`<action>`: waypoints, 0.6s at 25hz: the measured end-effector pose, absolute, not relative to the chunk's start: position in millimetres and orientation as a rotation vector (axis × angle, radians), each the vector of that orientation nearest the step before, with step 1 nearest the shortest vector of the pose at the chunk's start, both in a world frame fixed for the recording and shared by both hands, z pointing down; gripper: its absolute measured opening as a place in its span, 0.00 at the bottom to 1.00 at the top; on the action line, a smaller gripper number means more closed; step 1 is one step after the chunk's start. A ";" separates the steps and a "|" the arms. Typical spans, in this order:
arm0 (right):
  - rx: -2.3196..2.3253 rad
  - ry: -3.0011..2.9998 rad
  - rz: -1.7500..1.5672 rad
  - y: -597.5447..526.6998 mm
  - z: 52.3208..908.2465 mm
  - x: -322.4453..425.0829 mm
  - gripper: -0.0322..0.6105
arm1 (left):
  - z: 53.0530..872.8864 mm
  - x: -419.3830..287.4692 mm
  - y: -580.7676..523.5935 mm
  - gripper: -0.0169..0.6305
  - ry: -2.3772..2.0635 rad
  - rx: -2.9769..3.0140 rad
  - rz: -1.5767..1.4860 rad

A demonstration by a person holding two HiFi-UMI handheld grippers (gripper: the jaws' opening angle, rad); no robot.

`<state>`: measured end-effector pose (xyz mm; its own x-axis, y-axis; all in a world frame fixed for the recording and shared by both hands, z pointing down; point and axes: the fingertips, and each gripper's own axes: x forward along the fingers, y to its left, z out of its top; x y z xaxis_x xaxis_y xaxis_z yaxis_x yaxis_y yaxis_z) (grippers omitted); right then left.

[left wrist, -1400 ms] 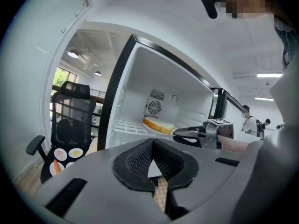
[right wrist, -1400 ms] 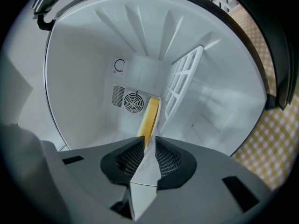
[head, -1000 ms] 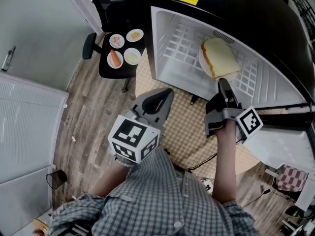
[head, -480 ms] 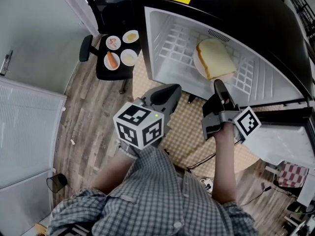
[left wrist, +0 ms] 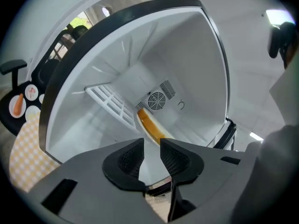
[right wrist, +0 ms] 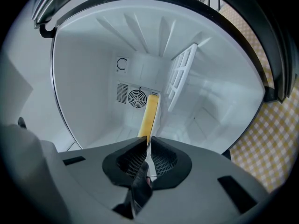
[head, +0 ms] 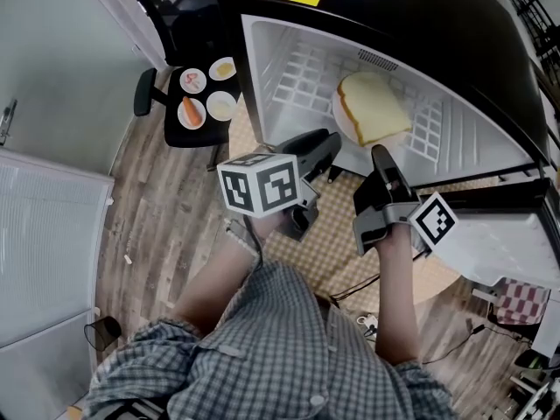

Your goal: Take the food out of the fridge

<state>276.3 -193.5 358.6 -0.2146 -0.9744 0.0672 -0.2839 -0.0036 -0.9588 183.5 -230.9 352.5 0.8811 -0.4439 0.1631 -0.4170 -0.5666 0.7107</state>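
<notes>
Bread [head: 373, 107] on a plate [head: 337, 115] sits near the front edge of the fridge shelf [head: 302, 64]. Right gripper [right wrist: 149, 142] pinches the plate rim; left gripper [left wrist: 152, 143], jaws just spread, is empty — a one-sided pull may tip bread off.

I count one fridge [head: 455, 24] with one wire shelf [head: 302, 68], one plate [head: 336, 114] and one slice of bread [head: 374, 108]. One black chair [head: 179, 136] carries four small dishes [head: 221, 105], and only one of them has an orange piece [head: 189, 109]. My claws make two, the left gripper [head: 328, 143] and the right gripper [head: 380, 154], each with one marker cube.
</notes>
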 end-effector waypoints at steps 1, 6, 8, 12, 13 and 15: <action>-1.332 1.578 -1.254 -192.5 358.5 275.8 0.09 | 351.7 185.9 -233.5 0.19 -0.602 2.213 -0.071; -1.359 1.582 -1.245 -189.7 359.3 275.3 0.09 | 353.7 197.0 -244.2 0.21 -0.559 2.110 -0.151; -1.381 1.582 -1.236 -189.4 359.9 276.2 0.09 | 353.2 200.9 -245.0 0.21 -0.546 2.091 -0.168; -1.425 1.543 -1.215 -188.3 359.9 284.7 0.09 | 351.8 206.6 -247.0 0.21 -0.538 2.085 -0.174; -1.435 1.529 -1.211 -187.6 360.6 288.3 0.10 | 352.0 207.2 -247.6 0.21 -0.539 2.082 -0.174; -1.448 1.505 -1.205 -186.5 361.9 295.4 0.10 | 352.6 208.0 -248.7 0.21 -0.538 2.075 -0.176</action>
<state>295.4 -186.5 361.9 -0.1155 -0.9875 0.1070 -0.3208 -0.0649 -0.9449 208.0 -248.7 352.6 0.8926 -0.4423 0.0869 -0.3051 -0.4508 0.8388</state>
